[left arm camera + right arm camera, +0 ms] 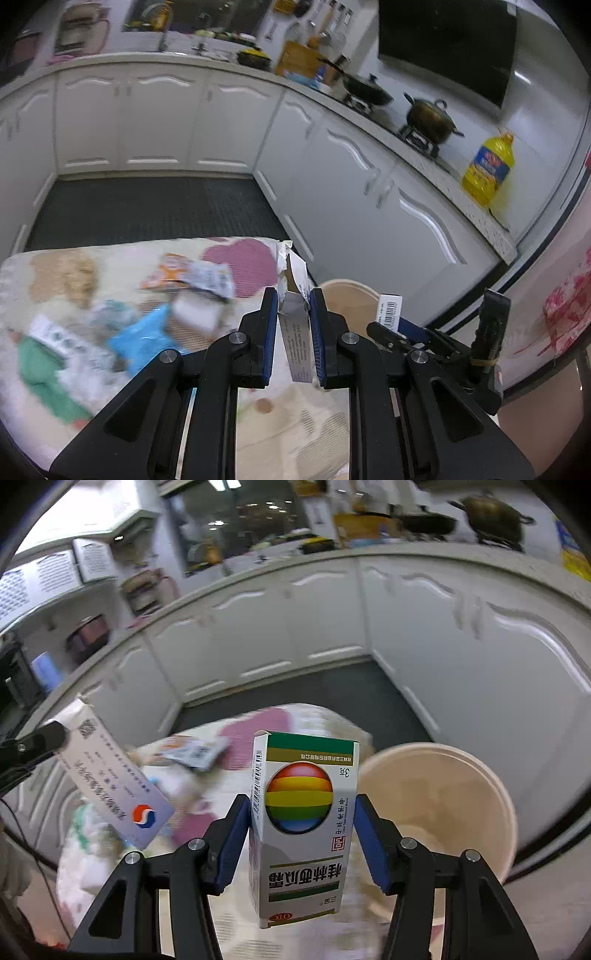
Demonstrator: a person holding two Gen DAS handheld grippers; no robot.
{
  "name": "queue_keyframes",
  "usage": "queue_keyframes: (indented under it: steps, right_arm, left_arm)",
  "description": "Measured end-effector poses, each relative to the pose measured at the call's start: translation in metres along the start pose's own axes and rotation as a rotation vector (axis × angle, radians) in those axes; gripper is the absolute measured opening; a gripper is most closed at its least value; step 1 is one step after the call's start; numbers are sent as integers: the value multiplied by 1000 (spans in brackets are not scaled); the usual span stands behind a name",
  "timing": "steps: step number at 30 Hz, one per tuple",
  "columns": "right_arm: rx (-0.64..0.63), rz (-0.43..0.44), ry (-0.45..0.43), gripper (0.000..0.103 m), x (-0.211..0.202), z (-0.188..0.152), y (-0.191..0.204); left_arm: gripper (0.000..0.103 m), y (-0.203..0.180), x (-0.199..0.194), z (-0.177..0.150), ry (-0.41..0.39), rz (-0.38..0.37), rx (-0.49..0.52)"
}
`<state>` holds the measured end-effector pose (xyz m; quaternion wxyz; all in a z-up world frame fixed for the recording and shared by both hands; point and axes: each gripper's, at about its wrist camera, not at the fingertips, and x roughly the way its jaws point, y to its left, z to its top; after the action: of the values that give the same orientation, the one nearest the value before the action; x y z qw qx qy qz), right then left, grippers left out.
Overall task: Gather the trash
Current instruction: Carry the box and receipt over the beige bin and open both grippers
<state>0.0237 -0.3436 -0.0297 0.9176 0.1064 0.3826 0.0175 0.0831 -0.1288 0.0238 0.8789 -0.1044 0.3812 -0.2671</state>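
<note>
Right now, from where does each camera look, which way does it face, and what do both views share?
Left wrist view: sits on the left tool, faces forward and down over the patterned tablecloth toward white kitchen cabinets; its black arms and blue pads clamp a flattened white paper packet.
Right wrist view: sits on the right tool, faces likewise; its pads grip a white carton with a rainbow ball.
Shared: the beige round plastic bin, cloth, cabinets; each view shows the other tool.

Left wrist: angled down, close over the floral-clothed table (55, 369);
Right wrist: likewise;
Shared: table, round beige plastic bin (443, 805), white kitchen cabinets (147, 122)
</note>
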Motion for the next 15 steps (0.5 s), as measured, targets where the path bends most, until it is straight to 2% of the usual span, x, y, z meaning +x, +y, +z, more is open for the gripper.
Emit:
queue_keyframes:
  steps: [6, 15]
  right_arm:
    - [59, -93, 20, 55, 16, -8, -51]
    - [124, -154, 73, 55, 51, -20, -101]
  left_arm:
    - [15, -38, 57, 0, 68, -31, 27]
    - [15, -74, 122, -1, 109, -29, 50]
